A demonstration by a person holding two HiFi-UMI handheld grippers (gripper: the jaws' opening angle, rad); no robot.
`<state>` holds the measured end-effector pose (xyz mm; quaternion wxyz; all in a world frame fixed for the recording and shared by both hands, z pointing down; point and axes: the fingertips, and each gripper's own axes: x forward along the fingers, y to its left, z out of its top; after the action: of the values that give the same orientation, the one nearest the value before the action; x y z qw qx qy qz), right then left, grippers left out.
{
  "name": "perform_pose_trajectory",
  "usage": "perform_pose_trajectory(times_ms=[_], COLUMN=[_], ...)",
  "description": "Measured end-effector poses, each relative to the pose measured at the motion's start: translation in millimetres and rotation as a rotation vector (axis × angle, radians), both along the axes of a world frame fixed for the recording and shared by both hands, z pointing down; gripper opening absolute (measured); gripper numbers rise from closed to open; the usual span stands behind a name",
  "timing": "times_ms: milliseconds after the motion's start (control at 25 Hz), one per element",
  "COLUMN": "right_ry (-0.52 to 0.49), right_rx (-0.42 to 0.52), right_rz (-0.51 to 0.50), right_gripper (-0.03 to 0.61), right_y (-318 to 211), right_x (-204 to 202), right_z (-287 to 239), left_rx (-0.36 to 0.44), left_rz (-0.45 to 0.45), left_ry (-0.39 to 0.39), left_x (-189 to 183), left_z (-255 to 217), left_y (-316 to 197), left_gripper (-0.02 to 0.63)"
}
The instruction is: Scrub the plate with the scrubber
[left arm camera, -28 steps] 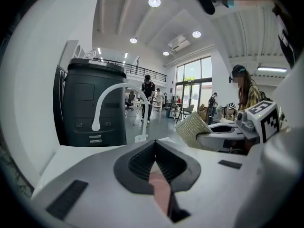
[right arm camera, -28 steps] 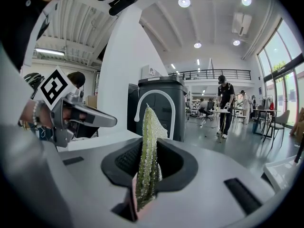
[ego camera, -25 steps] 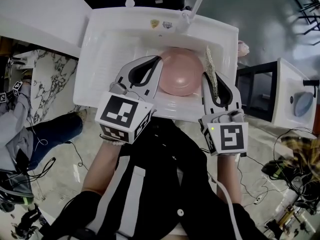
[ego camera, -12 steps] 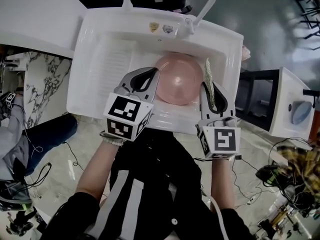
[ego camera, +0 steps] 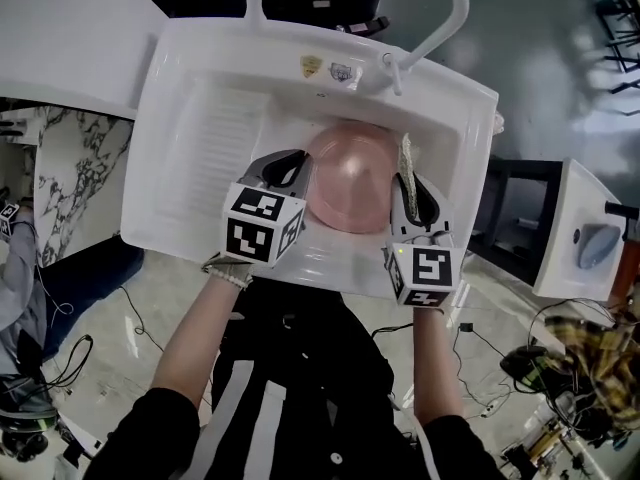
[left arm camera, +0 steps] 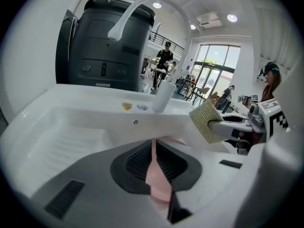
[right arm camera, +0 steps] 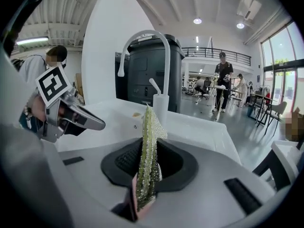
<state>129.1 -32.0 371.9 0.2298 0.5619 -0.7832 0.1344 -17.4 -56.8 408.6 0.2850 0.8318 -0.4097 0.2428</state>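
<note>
The left gripper [ego camera: 298,164] is pinching the left rim of the pink plate [ego camera: 350,183], its jaws just now easing open a touch with the rim between them. The right gripper [ego camera: 407,180] is clamping the scrubber [ego camera: 406,160] edge-up, just beside the plate's right rim. The plate is sitting in the right half of the sink [ego camera: 200,68], toward its front edge.

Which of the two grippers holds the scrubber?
The right gripper: its jaws pinch the green scrubber upright. The left gripper has the pink plate between its jaws, which have just been opening slightly.
</note>
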Motion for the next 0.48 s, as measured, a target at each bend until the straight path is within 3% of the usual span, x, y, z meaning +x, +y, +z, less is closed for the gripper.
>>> perform_pose_trajectory(times_ms=[200, 480], right_ry=[0.034, 0.094], right_rx=[-0.035, -0.098], right_rz=[-0.005, -0.023], right_gripper=[0.074, 0.074], right_y=[-19.3, -38.1], right_x=[-4.8, -6.2], right_z=[32.3, 75.1], left_rx=[-0.094, -0.153], left_rz=[-0.021, -0.022], left_ry=[-0.017, -0.068], left_x=[-4.9, -2.0], left_z=[40.6, 86.2], left_y=[-13.0, -26.6], left_gripper=[0.044, 0.067])
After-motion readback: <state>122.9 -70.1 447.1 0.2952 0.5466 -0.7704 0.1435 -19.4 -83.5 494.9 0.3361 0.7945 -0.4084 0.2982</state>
